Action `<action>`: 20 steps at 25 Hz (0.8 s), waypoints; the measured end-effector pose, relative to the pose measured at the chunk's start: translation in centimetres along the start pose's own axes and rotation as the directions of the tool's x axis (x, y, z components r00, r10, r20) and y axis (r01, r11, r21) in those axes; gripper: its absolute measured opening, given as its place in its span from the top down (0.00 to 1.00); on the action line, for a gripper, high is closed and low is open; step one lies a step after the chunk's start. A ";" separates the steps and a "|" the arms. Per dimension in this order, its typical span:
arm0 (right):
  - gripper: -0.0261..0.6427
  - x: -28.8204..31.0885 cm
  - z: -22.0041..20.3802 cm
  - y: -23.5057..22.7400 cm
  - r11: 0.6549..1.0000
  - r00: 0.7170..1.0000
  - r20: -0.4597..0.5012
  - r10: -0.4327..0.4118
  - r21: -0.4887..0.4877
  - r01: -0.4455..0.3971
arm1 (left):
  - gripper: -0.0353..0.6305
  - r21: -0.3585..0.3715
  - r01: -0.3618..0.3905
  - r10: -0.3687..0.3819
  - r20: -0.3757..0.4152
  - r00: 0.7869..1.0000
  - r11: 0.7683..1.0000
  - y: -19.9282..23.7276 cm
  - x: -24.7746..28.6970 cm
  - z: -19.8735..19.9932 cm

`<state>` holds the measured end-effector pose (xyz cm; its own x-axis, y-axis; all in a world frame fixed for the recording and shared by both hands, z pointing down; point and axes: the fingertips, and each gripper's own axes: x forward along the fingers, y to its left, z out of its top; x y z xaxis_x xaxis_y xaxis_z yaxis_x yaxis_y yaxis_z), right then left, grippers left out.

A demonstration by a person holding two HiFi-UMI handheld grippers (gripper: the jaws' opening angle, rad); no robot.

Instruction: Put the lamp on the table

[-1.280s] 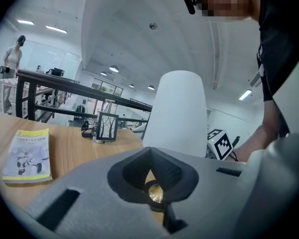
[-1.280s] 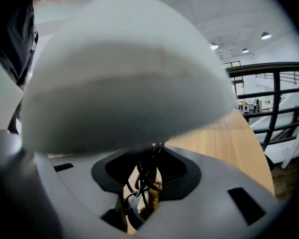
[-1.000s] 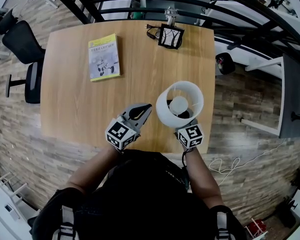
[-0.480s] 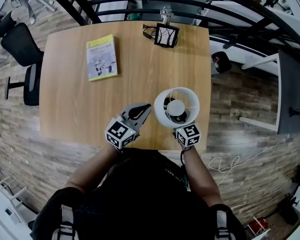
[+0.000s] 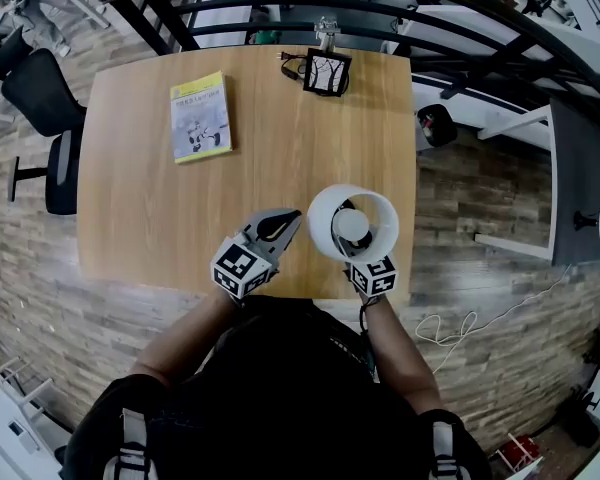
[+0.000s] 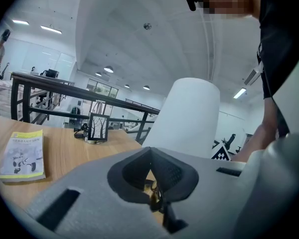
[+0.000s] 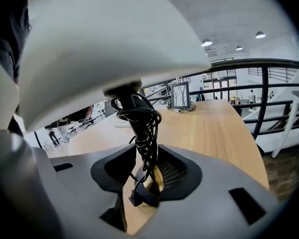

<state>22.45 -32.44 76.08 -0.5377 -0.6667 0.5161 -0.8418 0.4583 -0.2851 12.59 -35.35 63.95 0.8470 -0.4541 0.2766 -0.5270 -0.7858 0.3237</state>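
The lamp's white shade (image 5: 325, 230) stands over the wooden table (image 5: 160, 208), near its front right corner. Below the shade (image 7: 99, 49), its dark stem (image 7: 138, 128), wound with black cord, runs down between my right gripper's (image 7: 147, 156) jaws. These jaws have just been opening; a strip of table shows left of the stem, so they stand open around it. In the head view the right gripper (image 5: 358, 250) is partly hidden under the shade. My left gripper (image 5: 295, 215) lies shut and empty just left of the shade (image 6: 189, 118).
A yellow booklet (image 5: 198, 116) lies at the table's far left. A small picture frame (image 5: 327, 72) with a cable stands at the far edge. A dark railing (image 5: 280, 8) runs behind the table, and an office chair (image 5: 40, 88) stands to the left.
The lamp and my right gripper have come down and nearer, toward the table's front edge. The left gripper has stayed put.
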 end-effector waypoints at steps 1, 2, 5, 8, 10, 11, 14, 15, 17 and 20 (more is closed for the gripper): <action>0.75 0.0 0.1 0.0 1.000 1.000 -0.003 -0.001 -0.003 0.001 | 0.94 0.001 0.001 -0.001 0.002 1.000 1.000 -0.1 0.1 0.1; 0.75 -0.1 0.1 0.0 1.000 1.000 -0.007 -0.002 -0.006 0.002 | 0.94 0.001 0.002 -0.002 0.004 1.000 1.000 -0.3 0.1 0.3; 0.75 -0.4 0.4 0.2 1.000 1.000 -0.012 -0.002 -0.008 0.002 | 0.94 0.007 0.008 -0.008 0.014 1.000 1.000 -0.9 0.1 0.9; 0.75 -1.1 0.4 0.4 1.000 1.000 -0.006 -0.008 -0.003 0.008 | 0.94 0.013 0.009 -0.009 0.023 1.000 1.000 -1.5 0.0 1.2; 0.75 -1.9 0.3 0.4 1.000 1.000 -0.004 -0.019 -0.003 0.019 | 0.94 0.016 0.004 -0.005 0.029 1.000 1.000 -1.6 -0.3 1.2; 0.75 -2.3 0.2 0.4 1.000 1.000 -0.002 -0.023 -0.005 0.023 | 0.94 0.017 0.000 -0.001 0.032 0.999 1.000 -1.6 -0.4 1.2; 0.76 -3.4 0.0 0.6 1.000 1.000 -0.003 -0.028 -0.011 0.028 | 0.94 0.028 -0.009 0.008 0.036 0.999 1.000 -1.8 -0.9 1.3; 0.77 -3.8 -0.1 0.8 0.999 1.000 -0.004 -0.029 -0.016 0.028 | 0.94 0.034 -0.010 0.009 0.038 0.999 0.999 -2.1 -1.1 1.4; 0.83 -4.5 -0.4 1.0 0.999 1.000 -0.005 -0.031 -0.032 0.030 | 0.94 0.044 -0.012 0.010 0.048 0.999 0.999 -2.8 -1.4 1.5; 0.88 -5.7 -0.6 1.8 0.998 1.000 0.001 -0.026 -0.050 0.026 | 0.94 0.053 -0.018 0.015 0.065 0.998 0.998 -4.2 -2.2 1.7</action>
<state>23.99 -27.45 73.11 -0.5161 -0.6790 0.5221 -0.8520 0.4698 -0.2312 13.10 -31.74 60.47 0.8420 -0.4917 0.2219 -0.5377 -0.7988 0.2698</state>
